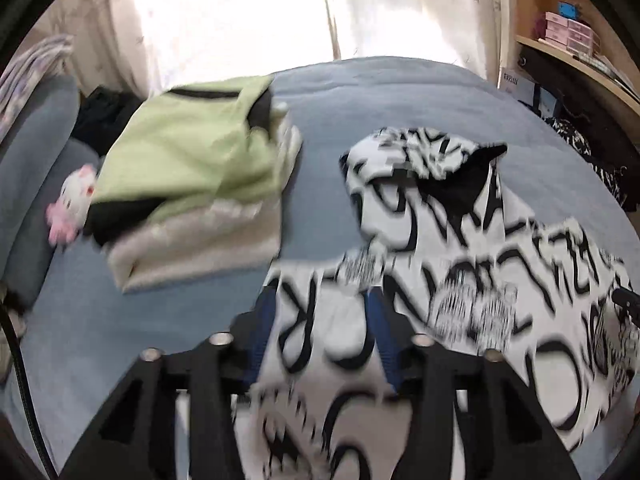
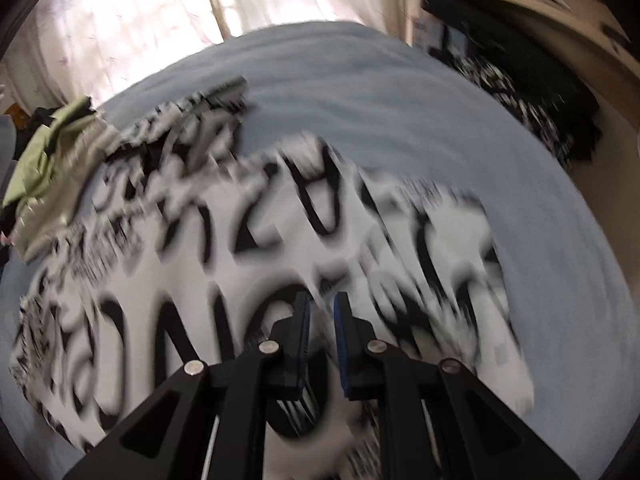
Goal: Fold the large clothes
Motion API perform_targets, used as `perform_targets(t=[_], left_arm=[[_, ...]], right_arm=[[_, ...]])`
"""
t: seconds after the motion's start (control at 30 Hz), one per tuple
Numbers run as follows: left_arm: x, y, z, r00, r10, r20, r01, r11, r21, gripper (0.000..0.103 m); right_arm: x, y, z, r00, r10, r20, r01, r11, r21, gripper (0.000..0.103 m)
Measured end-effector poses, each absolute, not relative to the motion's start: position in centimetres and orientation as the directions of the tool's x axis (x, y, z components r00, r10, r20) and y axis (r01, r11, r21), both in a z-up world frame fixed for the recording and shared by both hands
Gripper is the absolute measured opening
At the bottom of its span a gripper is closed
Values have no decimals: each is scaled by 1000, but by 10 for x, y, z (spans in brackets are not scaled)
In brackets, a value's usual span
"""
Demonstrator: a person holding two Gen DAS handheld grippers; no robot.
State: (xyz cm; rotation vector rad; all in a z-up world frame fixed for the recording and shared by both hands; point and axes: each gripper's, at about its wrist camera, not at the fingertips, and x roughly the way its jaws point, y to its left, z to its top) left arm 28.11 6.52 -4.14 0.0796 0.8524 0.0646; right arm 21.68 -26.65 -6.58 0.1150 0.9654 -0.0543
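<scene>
Starting at the far left of my left wrist cam, there's a little white and pink plush toy (image 1: 72,204) sitting on the blue bedspread (image 1: 384,92), touching the edge of a stack of folded clothes (image 1: 192,208). That stack has a light green piece on top and a cream one underneath.

Moving right, the big white garment with black lettering (image 1: 460,248) is spread over the bed, bunched up at its far end with a dark patch showing. My left gripper (image 1: 322,312) is over the near part of it with the jaws apart, blue pads (image 1: 380,328) either side of the fabric but not squeezing it as far as I can see.

Over on the right wrist cam everything's pretty smeared. The right gripper (image 2: 320,312) has its jaws nearly together with only a thin gap, and I can't make out any cloth pinched in there. The same garment sits below it. Far right there's a wooden shelf (image 1: 576,60) with pink boxes (image 1: 564,32), curtains (image 1: 248,12) behind.
</scene>
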Motion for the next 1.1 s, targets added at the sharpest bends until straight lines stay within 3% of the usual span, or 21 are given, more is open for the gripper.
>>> perform_targets(t=[0.17, 0.3, 0.4, 0.57, 0.7, 0.77, 0.83, 0.9, 1.1], left_arm=[[357, 34, -39, 649, 35, -760, 53, 994, 91, 50], [420, 20, -50, 612, 12, -791, 68, 995, 67, 51], [462, 15, -65, 588, 30, -808, 44, 997, 69, 51], [527, 18, -102, 532, 83, -843, -13, 996, 89, 51], [552, 21, -134, 487, 120, -865, -26, 992, 123, 51], [557, 21, -143, 480, 119, -869, -26, 992, 121, 54], [559, 24, -150, 484, 117, -867, -32, 993, 116, 68], [558, 29, -157, 492, 117, -863, -36, 993, 114, 74], [557, 53, -171, 479, 25, -877, -65, 998, -8, 84]], right_arm=[[291, -239, -41, 597, 95, -796, 21, 991, 134, 12], [353, -218, -27, 620, 157, -769, -25, 983, 180, 31], [399, -207, -21, 644, 182, -743, -32, 977, 211, 38], [472, -198, -26, 682, 129, -720, 13, 982, 189, 40], [518, -204, -52, 641, 84, -763, 76, 982, 173, 40], [533, -211, -65, 617, 110, -780, 85, 975, 204, 40], [538, -220, -78, 588, 147, -795, 86, 967, 242, 40], [536, -227, -95, 544, 204, -814, 60, 958, 280, 40], [490, -238, -132, 445, 254, -859, -89, 967, 240, 41]])
